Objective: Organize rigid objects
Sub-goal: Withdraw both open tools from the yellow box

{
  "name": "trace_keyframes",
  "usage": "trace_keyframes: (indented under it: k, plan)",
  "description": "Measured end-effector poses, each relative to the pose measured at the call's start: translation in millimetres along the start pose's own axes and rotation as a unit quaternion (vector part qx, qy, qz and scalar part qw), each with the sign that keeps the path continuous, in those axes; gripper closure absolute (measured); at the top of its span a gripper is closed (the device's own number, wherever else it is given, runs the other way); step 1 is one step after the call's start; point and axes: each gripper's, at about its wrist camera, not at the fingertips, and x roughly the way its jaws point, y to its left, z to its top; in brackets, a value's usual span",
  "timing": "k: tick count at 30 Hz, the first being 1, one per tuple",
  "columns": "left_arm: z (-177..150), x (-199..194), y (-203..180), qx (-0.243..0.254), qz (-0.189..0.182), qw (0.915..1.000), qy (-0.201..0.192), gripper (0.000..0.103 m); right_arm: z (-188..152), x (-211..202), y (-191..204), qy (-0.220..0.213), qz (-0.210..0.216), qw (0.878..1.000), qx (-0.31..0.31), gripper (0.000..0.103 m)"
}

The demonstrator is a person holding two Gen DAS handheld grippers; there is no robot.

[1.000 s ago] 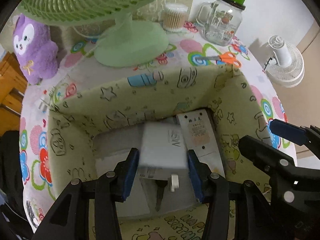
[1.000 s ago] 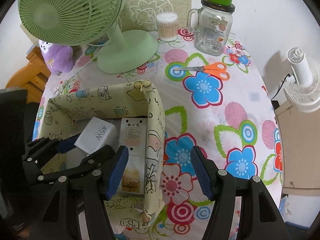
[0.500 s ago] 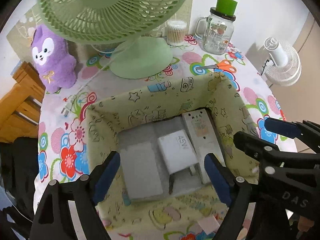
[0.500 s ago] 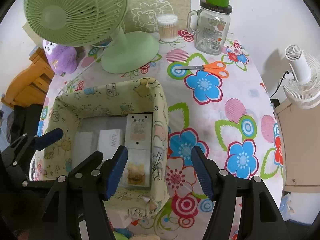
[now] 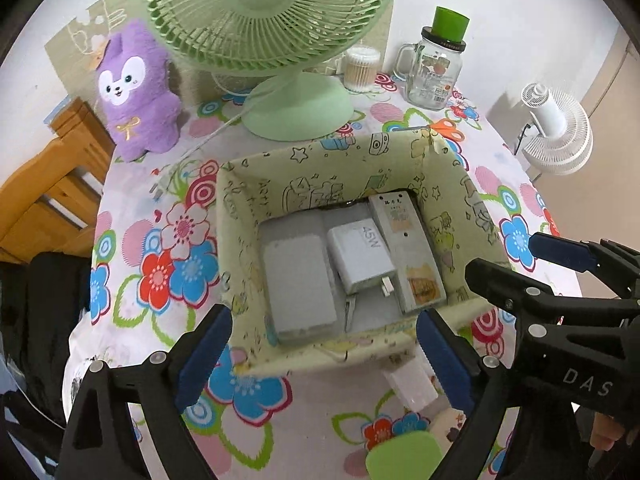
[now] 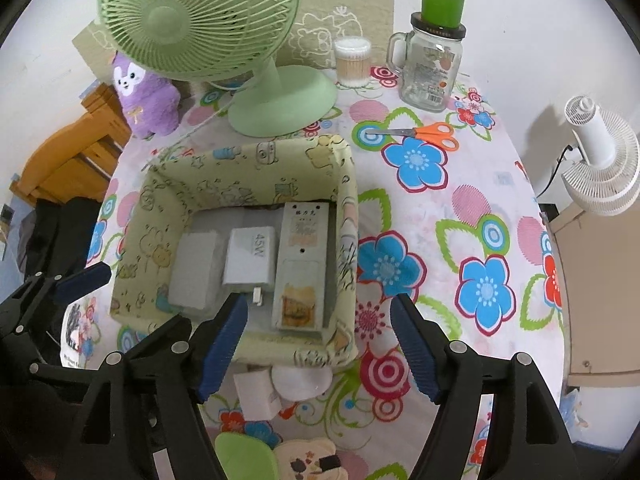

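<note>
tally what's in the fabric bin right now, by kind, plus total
In the fabric bin:
45W charger: 1
Plain grey flat box: 1
Long labelled box: 1
Total: 3
Both grippers are open and hold nothing.

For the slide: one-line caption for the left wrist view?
Open left gripper above fabric bin holding power bank, 45W charger and long box.
</note>
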Motion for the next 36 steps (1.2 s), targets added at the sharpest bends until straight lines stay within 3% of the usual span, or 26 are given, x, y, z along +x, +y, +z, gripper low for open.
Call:
trace_keyframes:
  k: [27, 32, 36]
  plan:
    - [-40, -48, -1, -0.005, -0.014, 0.9996, -0.024, 0.007, -39, -51, 26, -0.048, 0.003, 0.999, -0.025, 0.02]
    - [-45, -54, 0, -0.001, -0.02, 0.9994, -0.03, 0.007, -46, -60, 29, -0.054, 0.006, 0.998, -0.021, 0.01]
    - [-50, -57, 1, 0.0, -0.025, 0.9992, -0.032, 0.007, -52, -65, 32, -0.057, 0.002, 0.998, -0.019, 0.008]
